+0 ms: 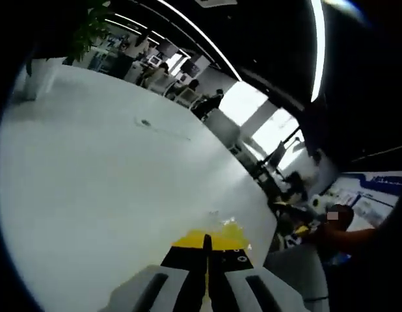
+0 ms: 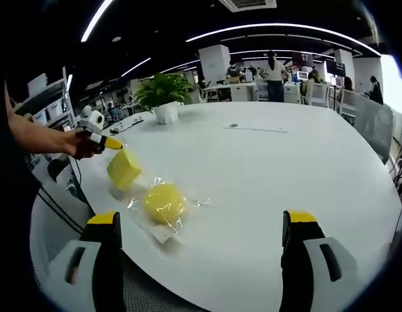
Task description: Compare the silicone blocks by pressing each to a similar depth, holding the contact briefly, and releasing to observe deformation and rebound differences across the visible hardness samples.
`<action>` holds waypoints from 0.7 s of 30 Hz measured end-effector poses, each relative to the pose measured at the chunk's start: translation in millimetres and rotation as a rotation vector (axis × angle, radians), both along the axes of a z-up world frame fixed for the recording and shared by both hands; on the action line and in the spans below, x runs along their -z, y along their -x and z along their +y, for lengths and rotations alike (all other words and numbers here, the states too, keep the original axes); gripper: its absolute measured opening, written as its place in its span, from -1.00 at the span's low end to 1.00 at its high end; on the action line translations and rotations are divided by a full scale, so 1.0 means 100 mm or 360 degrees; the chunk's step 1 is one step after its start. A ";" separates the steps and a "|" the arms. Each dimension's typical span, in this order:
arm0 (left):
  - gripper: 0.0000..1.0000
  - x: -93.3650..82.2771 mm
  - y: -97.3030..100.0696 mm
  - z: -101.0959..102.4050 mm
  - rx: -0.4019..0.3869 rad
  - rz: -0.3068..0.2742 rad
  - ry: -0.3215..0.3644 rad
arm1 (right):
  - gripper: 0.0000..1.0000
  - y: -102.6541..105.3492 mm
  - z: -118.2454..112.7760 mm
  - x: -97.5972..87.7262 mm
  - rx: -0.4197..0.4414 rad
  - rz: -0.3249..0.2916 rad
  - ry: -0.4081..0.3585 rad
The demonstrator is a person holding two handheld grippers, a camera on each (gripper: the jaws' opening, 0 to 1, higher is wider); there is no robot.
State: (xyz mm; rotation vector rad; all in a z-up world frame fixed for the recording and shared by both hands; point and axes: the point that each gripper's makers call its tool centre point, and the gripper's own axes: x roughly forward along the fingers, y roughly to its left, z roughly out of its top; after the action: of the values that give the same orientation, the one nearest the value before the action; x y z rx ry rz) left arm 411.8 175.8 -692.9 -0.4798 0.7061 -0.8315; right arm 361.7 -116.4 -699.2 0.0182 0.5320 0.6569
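Step in hand, by my read: left gripper (image 2: 113, 143) is carrying one yellow silicone block (image 2: 123, 169) clear of the table (image 2: 285, 169). Not a press yet, more a lift or reposition.

In the right gripper view the block hangs tilted from the left gripper's yellow tips, with its shadow on the table just under it. In the left gripper view my own jaws are clenched nearly together, a thin yellow strip between them, and yellow block material (image 1: 220, 235) showing just past the tips. So left is grasping the block.

Right gripper (image 2: 202, 227): jaws released, spread wide, nothing between them. It hovers over the near table edge, well apart from both samples.

Second sample: a rounder yellow block (image 2: 165, 201) sitting on or in crinkled clear plastic wrap (image 2: 159, 229) on the table, just beside the lifted one. Can't tell if the wrap covers it fully.

Looks: both samples same saturated yellow, no visible hardness marks at this size. The lifted one has flat faces and sharp edges; I see no dent in it.

Next move calls for: set the held block flat on the table, then bring one pair of jaws down on each sample in turn to matched depth, hold, release. Wrap may slide under the round one, so watch for that.
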 end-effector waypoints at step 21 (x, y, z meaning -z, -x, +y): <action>-1.00 -1.18 -0.18 -0.11 0.0111 -0.0462 -0.0073 | 0.93 -0.02 0.13 -0.23 -0.0044 -0.0095 -0.0100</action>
State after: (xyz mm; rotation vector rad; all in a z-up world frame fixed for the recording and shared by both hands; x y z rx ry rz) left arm 430.0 164.9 -574.8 -0.2861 0.4744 -0.9262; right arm 363.3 -103.1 -676.3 0.0501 0.4549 0.6990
